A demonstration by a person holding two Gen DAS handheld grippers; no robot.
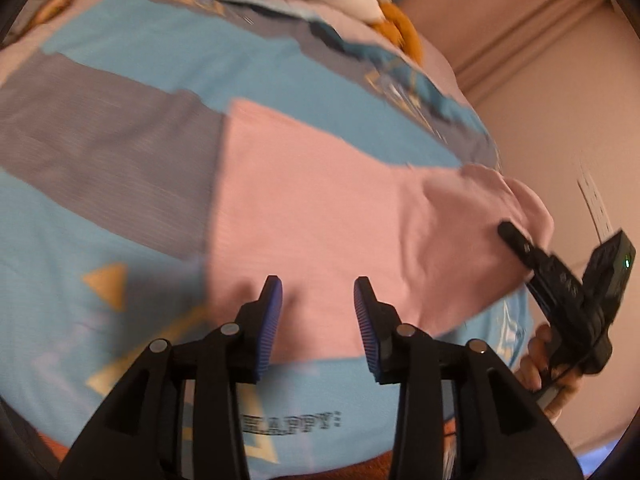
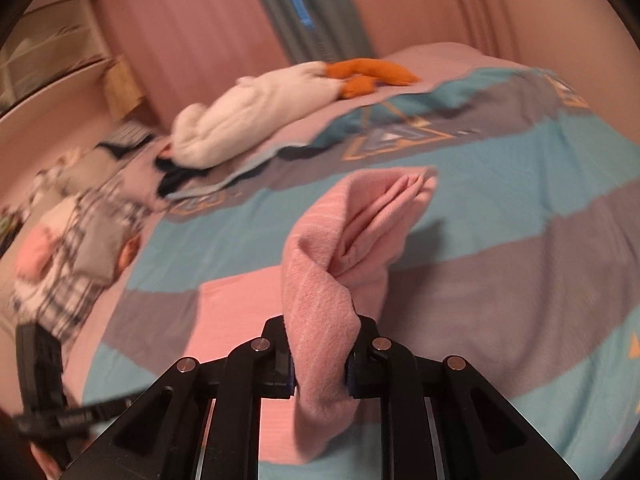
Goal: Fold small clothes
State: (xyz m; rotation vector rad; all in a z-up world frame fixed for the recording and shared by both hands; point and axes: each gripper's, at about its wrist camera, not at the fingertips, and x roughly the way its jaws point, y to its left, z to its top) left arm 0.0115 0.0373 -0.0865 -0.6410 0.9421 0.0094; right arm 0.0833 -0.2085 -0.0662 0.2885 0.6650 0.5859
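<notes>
A small pink garment (image 1: 312,208) lies spread on the patterned bedspread (image 1: 132,60). My left gripper (image 1: 318,304) is open and empty, its blue pads just above the garment's near edge. My right gripper (image 2: 320,364) is shut on a bunched edge of the pink garment (image 2: 332,280) and lifts it off the bed, so the cloth twists and folds over itself. In the left wrist view the right gripper (image 1: 516,240) shows at the right, at the raised end of the garment.
A white and orange plush toy (image 2: 256,108) lies at the head of the bed. A pile of plaid and pink clothes (image 2: 68,248) sits at the left. Pink curtains (image 2: 200,20) hang behind. The bed edge (image 1: 496,152) drops off on the right.
</notes>
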